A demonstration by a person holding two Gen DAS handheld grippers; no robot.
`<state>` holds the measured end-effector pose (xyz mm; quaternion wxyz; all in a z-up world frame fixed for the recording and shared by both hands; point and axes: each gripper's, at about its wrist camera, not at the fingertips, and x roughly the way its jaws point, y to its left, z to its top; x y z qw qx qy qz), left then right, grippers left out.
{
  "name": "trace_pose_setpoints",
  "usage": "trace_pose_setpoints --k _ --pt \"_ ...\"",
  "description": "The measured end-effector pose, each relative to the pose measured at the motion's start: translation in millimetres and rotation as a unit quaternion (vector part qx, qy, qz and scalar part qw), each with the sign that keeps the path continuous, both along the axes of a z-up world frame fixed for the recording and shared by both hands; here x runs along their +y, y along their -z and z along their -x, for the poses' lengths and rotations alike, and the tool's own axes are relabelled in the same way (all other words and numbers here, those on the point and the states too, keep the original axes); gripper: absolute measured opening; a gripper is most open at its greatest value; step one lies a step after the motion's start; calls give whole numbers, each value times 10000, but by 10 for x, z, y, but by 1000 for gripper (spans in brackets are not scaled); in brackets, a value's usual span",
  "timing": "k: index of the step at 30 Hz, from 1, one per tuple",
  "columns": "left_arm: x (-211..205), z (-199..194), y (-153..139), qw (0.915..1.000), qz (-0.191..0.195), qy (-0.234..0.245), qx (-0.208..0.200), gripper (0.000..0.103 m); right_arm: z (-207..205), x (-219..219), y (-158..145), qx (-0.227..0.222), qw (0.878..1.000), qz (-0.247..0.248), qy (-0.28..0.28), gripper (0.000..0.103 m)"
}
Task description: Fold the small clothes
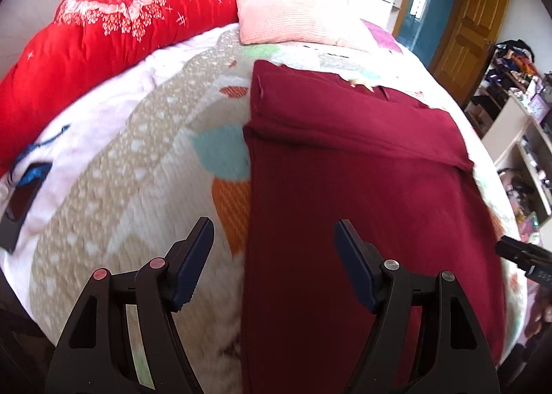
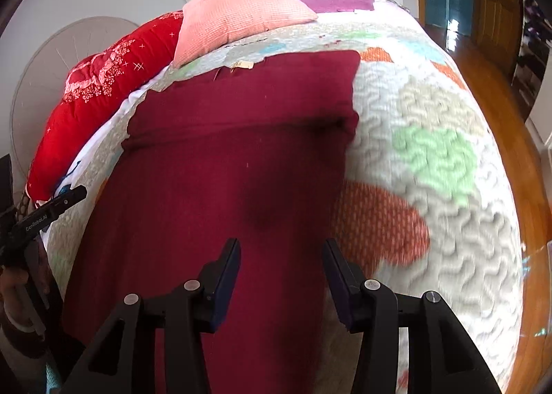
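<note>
A dark red garment (image 1: 362,186) lies flat on the patterned quilt (image 1: 138,169), its sides folded in and a fold ridge across its far part. It also shows in the right wrist view (image 2: 234,159). My left gripper (image 1: 272,238) is open and empty, hovering over the garment's near left edge. My right gripper (image 2: 281,256) is open and empty, hovering over the garment's near right edge. Each gripper's tip shows in the other view, the right one (image 1: 517,256) and the left one (image 2: 45,214).
A red quilted blanket (image 1: 103,41) and a pink pillow (image 1: 293,21) lie at the bed's far side. A purple cloth (image 2: 334,0) lies behind the pillow. A dark phone (image 1: 20,207) lies at the left. Shelves (image 1: 517,124) and a wooden floor (image 2: 510,117) are to the right.
</note>
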<state>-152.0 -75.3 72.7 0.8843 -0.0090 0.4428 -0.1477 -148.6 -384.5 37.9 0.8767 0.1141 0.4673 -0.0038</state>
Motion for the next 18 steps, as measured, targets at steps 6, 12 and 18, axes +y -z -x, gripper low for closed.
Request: trace_pose_setpoints --k 6,12,18 --pt "171 285 74 9997 136 6 201 73 467 -55 102 -12 9993 -341 172 48" --pt "247 481 275 9986 -36 -56 522 73 789 -68 149 51 9985 -527 95 48" --pt "248 610 404 9974 -180 -31 700 73 1056 -12 257 125 9974 -703 -22 52"
